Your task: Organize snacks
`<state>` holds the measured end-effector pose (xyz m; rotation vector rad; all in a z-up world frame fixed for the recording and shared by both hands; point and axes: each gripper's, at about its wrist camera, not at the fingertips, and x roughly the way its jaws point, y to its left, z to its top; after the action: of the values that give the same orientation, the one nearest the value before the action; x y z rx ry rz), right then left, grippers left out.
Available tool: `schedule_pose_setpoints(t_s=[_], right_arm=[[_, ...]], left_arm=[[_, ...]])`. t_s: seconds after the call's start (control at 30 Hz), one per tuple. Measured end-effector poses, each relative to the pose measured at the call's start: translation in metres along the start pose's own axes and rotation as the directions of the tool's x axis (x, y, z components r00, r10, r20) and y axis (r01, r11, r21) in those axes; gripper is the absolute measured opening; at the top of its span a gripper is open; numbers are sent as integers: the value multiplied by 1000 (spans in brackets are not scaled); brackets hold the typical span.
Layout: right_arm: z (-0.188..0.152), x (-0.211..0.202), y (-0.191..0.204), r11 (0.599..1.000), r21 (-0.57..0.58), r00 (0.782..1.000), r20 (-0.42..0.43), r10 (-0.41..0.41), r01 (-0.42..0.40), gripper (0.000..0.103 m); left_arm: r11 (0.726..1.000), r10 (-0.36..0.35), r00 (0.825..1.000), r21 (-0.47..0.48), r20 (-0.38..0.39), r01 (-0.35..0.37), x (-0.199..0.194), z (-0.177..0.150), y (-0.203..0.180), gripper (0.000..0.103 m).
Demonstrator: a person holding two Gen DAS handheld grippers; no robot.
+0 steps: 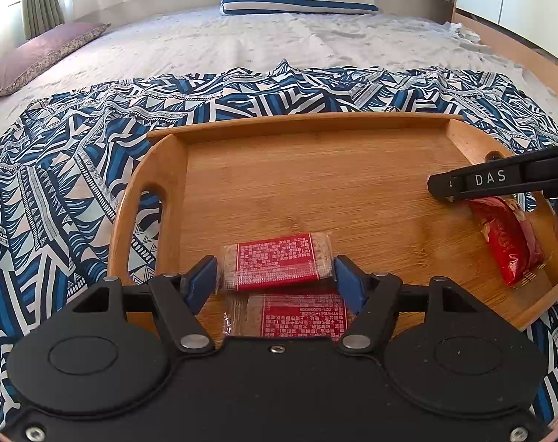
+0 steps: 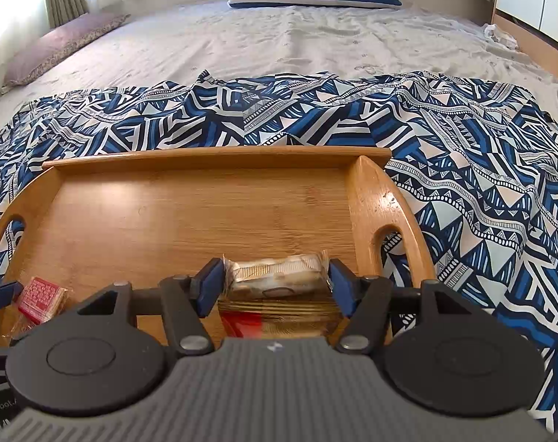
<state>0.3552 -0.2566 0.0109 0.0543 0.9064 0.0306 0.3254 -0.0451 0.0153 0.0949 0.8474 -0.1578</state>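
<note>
Bed (image 1: 279, 44) is covered at the near end by a blue-white patterned cloth (image 1: 76, 169); striped pillow (image 1: 297, 0) is seen at 12 o'clock, purple pillow (image 1: 39, 55) at 10 o'clock

Wooden tray (image 1: 316, 169) is laid on the cloth, handle cut-outs at its 9 and 3 o'clock ends

Left gripper (image 1: 275, 281) is pointed down at the tray's near-left area. Jaws are roughly half spread, blue pads (image 1: 201, 283) set either side of a red-label snack packet (image 1: 277, 261). Thin gaps are seen at both wrapper ends, so no grip is read. That packet is stacked partly on a second red-label packet (image 1: 297, 316), at 6 o'clock of it, both flat on the tray floor

Right gripper (image 2: 275, 283) is pointed down at the tray's near-right area, beside the 3 o'clock handle. Jaws are about half spread around a pale wrapped snack (image 2: 279, 274); pads are met by the wrapper ends, but whether they are pressed in cannot be told. A red-and-gold pack (image 2: 279, 318) is seen directly under it

From the left wrist view, a glossy red snack (image 1: 507, 243) is seen below the right gripper's finger, at 3 o'clock on the tray
</note>
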Motion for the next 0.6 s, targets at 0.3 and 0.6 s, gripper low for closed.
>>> schedule_pose_setpoints(t_s=[0.3,0.6], right_arm=[[-1,0,4,1000,-11,1000,3,-7,7,77],[-1,-6,6,1000,-4,1000,18,-5,5,89]], left_arm=[[1000,1,1000,-1,-1,-1,0,1,1,72],[1000,10,1000,-7,-12,-10,1,1,5,82]])
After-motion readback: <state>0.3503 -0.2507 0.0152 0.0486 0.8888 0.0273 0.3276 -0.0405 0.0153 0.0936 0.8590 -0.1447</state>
